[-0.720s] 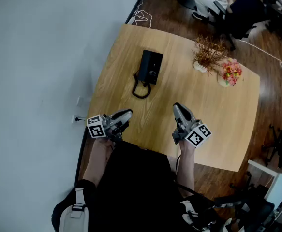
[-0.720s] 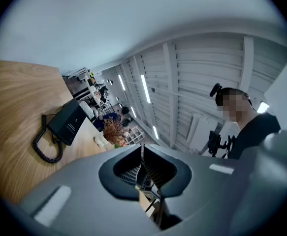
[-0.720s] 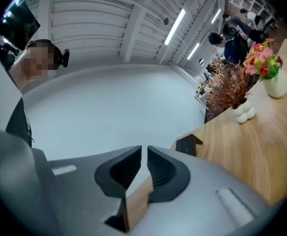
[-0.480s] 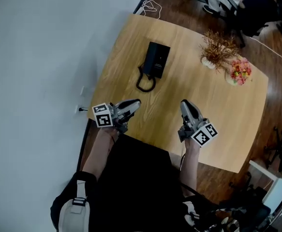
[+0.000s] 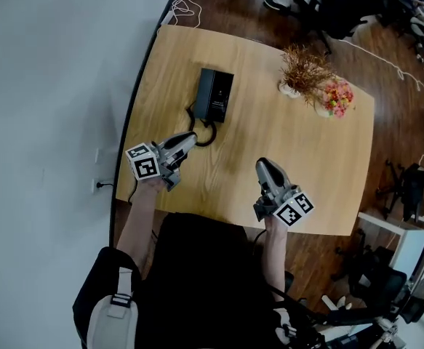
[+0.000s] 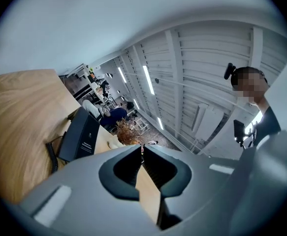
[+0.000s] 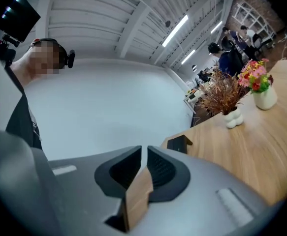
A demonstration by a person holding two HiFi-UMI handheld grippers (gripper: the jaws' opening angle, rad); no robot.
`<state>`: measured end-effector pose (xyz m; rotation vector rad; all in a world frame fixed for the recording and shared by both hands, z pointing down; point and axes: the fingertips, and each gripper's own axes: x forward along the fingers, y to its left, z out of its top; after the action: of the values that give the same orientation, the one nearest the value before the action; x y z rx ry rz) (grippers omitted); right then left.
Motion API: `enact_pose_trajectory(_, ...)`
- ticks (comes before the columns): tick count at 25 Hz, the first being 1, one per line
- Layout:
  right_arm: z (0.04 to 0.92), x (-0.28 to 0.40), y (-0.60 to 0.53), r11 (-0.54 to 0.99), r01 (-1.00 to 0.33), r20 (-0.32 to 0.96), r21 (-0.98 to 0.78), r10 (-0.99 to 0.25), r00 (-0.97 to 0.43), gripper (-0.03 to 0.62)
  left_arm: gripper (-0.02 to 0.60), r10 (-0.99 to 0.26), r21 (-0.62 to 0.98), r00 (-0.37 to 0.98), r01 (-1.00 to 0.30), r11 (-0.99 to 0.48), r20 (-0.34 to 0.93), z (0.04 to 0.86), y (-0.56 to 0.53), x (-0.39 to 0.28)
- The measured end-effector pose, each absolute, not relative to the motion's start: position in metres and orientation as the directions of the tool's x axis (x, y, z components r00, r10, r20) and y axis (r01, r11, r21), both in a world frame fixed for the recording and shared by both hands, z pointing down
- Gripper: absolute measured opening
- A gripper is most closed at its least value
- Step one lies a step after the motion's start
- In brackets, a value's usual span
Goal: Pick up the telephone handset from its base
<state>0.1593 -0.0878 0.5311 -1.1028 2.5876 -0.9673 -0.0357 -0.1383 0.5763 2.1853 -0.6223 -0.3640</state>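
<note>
Sitting on its base (image 5: pixel 223 91), the handset (image 5: pixel 206 97) reads from the head view as one black block with it, lying on the wooden table (image 5: pixel 306 173). A coiled cord (image 5: pixel 201 133) loops off the near end of the base.

Handling, as a judgement: hard plastic, light, stiff and somewhat slick. The cord will tug as the handset rises. Best hold looks to be across the narrow middle bar, jaws on its two long sides, then a straight lift.

Left gripper (image 5: pixel 186 140): jaws pressed together, nothing between them, tip just beside the cord loop at the near end of the base. Right gripper (image 5: pixel 264 167): jaws likewise closed and empty, well apart from the base, nearer the person. Neither touches the handset.

Change from the earlier frame: the left gripper has come forward from well short of the base to the cord loop. The right gripper keeps back.
</note>
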Motion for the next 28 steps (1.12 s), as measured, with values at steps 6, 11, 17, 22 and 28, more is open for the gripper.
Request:
enact_pose_trajectory(6, 0.532, 0.161, -0.074, 0.465, -0.671, 0.179, -0.577, -0.730, -0.660, 0.029, 0.167, -0.573, 0.680, 0.809, -0.495, -0.542, 0.132, 0.643, -0.222, -0.068)
enact_pose_trajectory(11, 0.527, 0.162, -0.055, 0.433, -0.720, 0.224, -0.542, -0.751, -0.621, 0.029, 0.225, -0.498, 0.611, 0.821, -0.552, -0.568, 0.279, 0.691, -0.288, -0.061)
enact_pose_trajectory(17, 0.516, 0.162, -0.044, 0.414, -0.759, 0.256, -0.502, -0.768, -0.588, 0.029, 0.225, -0.302, 0.694, 0.899, -0.438, -0.572, 0.318, 0.730, -0.306, -0.030)
enact_pose_trajectory(22, 0.518, 0.155, -0.037, 0.408, -0.770, 0.280, -0.492, -0.763, -0.583, 0.031, 0.155, -0.250, 0.741, 0.931, -0.364, -0.564, 0.267, 0.735, -0.314, -0.021)
enact_pose_trajectory(28, 0.521, 0.154, -0.035, 0.399, -0.776, 0.294, -0.488, -0.762, -0.577, 0.029, 0.110, -0.227, 0.765, 0.946, -0.321, -0.558, 0.231, 0.736, -0.316, -0.020)
